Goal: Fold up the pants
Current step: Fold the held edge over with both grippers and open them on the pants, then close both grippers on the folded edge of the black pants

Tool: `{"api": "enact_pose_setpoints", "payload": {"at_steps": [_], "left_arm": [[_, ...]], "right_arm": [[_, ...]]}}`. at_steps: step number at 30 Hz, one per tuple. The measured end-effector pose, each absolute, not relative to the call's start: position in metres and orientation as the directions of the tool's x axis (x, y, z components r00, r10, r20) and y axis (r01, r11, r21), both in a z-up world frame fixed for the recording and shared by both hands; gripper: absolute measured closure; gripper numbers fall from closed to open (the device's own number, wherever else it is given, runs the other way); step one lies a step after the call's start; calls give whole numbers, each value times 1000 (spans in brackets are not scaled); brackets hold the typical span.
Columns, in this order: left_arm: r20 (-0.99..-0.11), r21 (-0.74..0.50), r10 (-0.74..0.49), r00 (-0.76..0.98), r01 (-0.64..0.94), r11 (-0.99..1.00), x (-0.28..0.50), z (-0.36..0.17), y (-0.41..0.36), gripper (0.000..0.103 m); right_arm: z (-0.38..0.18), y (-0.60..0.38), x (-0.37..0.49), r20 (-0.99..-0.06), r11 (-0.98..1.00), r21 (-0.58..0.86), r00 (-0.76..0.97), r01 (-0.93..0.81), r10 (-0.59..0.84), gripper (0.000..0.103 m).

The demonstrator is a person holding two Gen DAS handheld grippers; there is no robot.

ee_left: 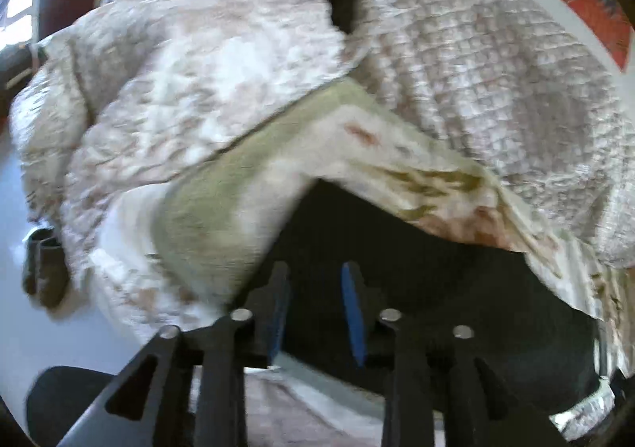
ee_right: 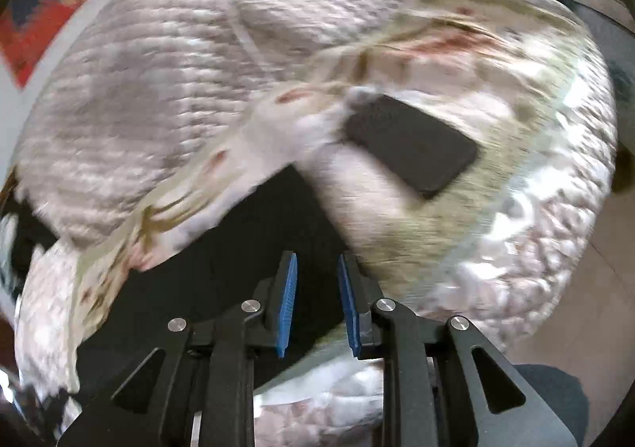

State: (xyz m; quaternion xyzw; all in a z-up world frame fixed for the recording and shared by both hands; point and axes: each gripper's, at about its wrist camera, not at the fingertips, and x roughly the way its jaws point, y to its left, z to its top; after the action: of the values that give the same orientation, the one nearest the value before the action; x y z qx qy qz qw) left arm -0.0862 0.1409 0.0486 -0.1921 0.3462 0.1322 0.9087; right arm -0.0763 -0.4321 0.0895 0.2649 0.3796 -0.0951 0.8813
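Each hand-held gripper, left (ee_left: pixel 315 284) and right (ee_right: pixel 316 268), hangs parted and empty just above the black pants (ee_right: pixel 238 232).

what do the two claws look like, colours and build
Both match: the left claw and right claw have black linkage arms with triangular cut-outs, round silver pivot pins, and two black fingers faced with ribbed blue pads. No cables or markings show.

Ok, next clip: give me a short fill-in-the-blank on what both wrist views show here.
1. The pads on the right hand-held gripper are coloured ____.
2. The fabric of the pants lying under both grippers is ____.
3. Between the pads of the left hand-held gripper there is ____.
4. The flat dark rectangular object lies on the ____ bedding.

Missing: blue; black; nothing; pale
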Motion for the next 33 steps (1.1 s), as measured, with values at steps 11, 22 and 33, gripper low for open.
{"api": "enact_pose_setpoints", "payload": {"at_steps": [11, 22, 33], "left_arm": [[-746, -285, -177, 641, -68, 956, -46, -2, 57, 69], [-810, -196, -89, 579, -125, 973, 13, 5, 84, 67], [-765, -100, 36, 644, -174, 980, 36, 4, 98, 67]], "right_arm": [[36, -316, -46, -821, 958, 273, 497, -93, 282, 80], [60, -353, 8, -788, 982, 190, 595, -10, 159, 63], [36, -400, 54, -806, 980, 20, 583, 197, -101, 60]]}}
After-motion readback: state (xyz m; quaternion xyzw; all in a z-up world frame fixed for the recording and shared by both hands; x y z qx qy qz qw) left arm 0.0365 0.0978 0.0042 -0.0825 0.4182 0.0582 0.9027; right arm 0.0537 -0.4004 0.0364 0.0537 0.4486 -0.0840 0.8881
